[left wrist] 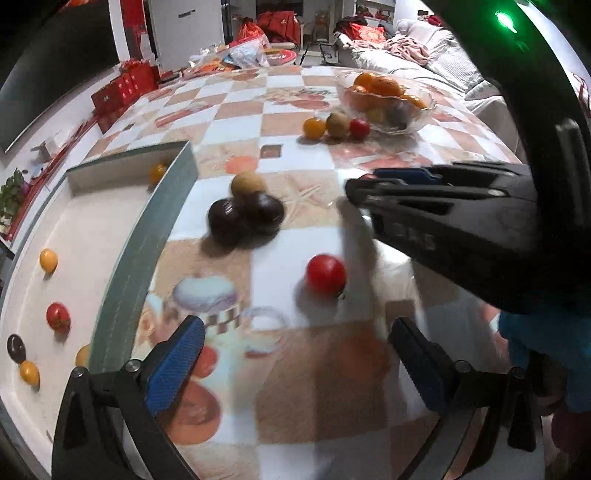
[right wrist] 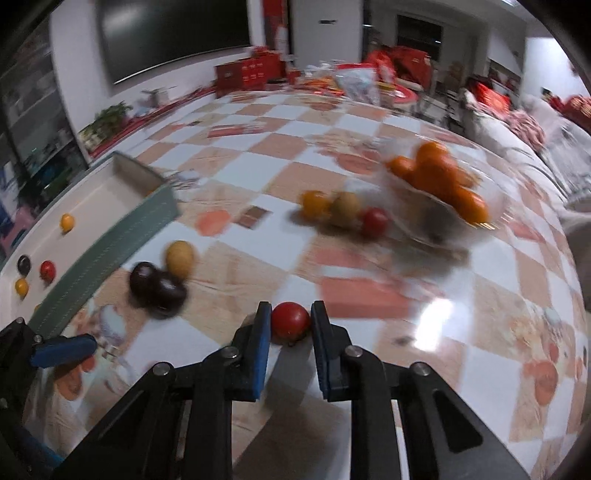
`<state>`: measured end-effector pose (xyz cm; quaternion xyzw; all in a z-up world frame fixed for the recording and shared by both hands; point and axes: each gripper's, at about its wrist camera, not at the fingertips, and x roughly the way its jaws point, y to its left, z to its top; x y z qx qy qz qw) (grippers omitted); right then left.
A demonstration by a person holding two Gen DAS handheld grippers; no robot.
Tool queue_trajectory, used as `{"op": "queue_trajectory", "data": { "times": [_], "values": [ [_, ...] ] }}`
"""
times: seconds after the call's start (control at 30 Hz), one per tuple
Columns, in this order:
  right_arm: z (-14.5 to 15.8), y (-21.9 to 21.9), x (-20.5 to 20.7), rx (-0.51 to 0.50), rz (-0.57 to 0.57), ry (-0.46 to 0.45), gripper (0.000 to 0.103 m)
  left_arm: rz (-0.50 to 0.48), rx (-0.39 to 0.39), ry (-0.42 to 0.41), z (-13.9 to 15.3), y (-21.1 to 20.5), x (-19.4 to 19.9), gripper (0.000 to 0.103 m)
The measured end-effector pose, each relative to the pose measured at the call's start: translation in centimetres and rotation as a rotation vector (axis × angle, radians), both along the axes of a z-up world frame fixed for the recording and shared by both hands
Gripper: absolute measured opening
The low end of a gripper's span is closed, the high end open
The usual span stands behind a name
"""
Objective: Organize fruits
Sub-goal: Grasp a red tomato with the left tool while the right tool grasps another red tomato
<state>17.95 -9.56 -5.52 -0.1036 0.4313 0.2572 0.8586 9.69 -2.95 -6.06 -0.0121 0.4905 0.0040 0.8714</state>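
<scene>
Small round red tomato (right wrist: 290,320) on the checkered tabletop, near two dark plums (right wrist: 157,286).

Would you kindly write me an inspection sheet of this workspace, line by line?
Surface: table under a glossy checkered cloth with food prints.
Job's things: red tomato between the right gripper's fingers; two dark plums and a tan fruit bunched together; green-walled tray holding small yellow, red and dark fruits; glass bowl of oranges with three small fruits beside it.
Clutter: red boxes at the far edge.
Grippers: left gripper open, empty; right gripper open around the tomato, contact unclear.
Cables: nothing seen.
Surroundings: dark screen, sofa with blankets.
</scene>
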Motion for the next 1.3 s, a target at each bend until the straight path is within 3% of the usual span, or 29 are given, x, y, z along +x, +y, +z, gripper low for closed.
{"op": "queue_trajectory", "data": {
  "times": [0.1,0.33,0.57,0.93,1.3],
  "values": [
    [0.0,-2.1,0.2,0.001,-0.042,0.006,0.024,-0.015,-0.004,-0.008,0.0,-0.8,0.7,0.1],
    [0.0,-5.1,-0.1,0.015,-0.102,0.019,0.023,-0.027,-0.002,-0.038,0.5,-1.7,2.0,0.078],
    [0.1,-5.6,-0.6,0.022,-0.115,0.02,0.023,-0.046,-0.013,-0.056,0.9,-2.0,2.1,0.023],
    [0.4,-5.7,-3.7,0.053,-0.113,0.052,0.023,-0.079,-0.118,-0.061,0.9,0.1,-0.6,0.022],
    [1.4,-5.1,-7.8,0.073,-0.091,0.066,0.023,-0.08,-0.122,-0.055,1.0,0.9,-3.2,0.023]
  ]
}}
